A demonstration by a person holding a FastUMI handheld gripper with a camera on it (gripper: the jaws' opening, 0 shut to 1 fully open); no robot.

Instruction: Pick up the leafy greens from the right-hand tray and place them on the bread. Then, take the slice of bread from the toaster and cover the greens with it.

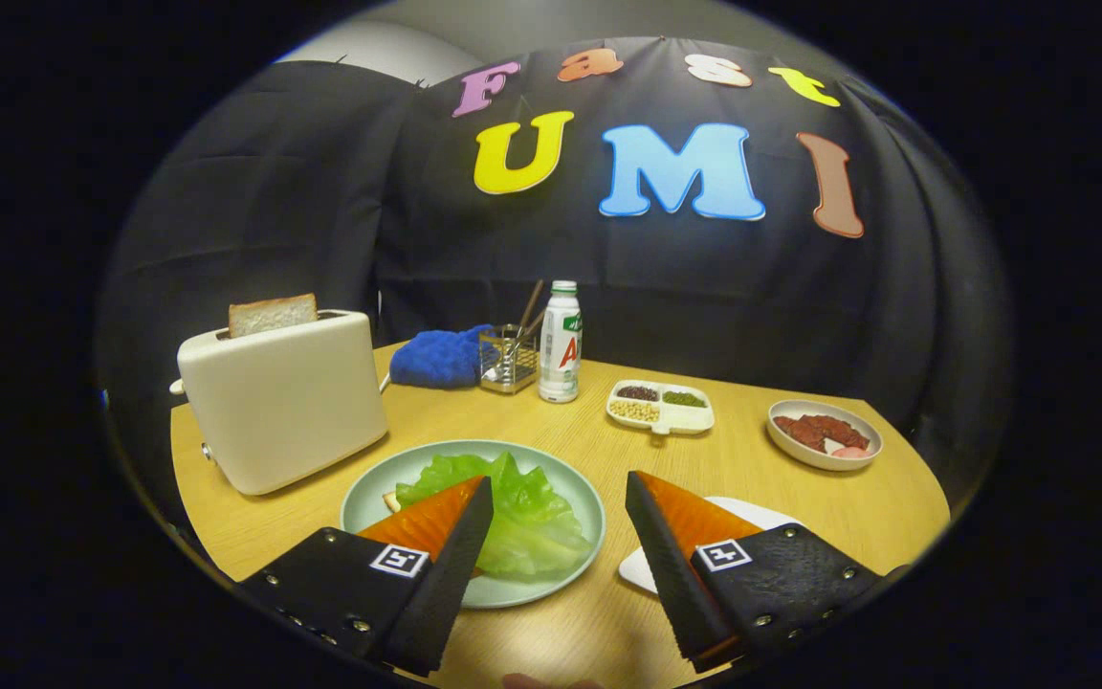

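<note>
The greens (513,512) lie spread on the plate (582,488) at the near centre of the table (752,459), covering bread whose corner (390,500) peeps out at the left. The gripper (559,498) hangs above with its fingers wide apart and holding nothing, the left one over the greens. A slice (272,314) stands in the toaster (283,402), far left, likely the cover to come. A white tray (752,512) sits near right.
</note>
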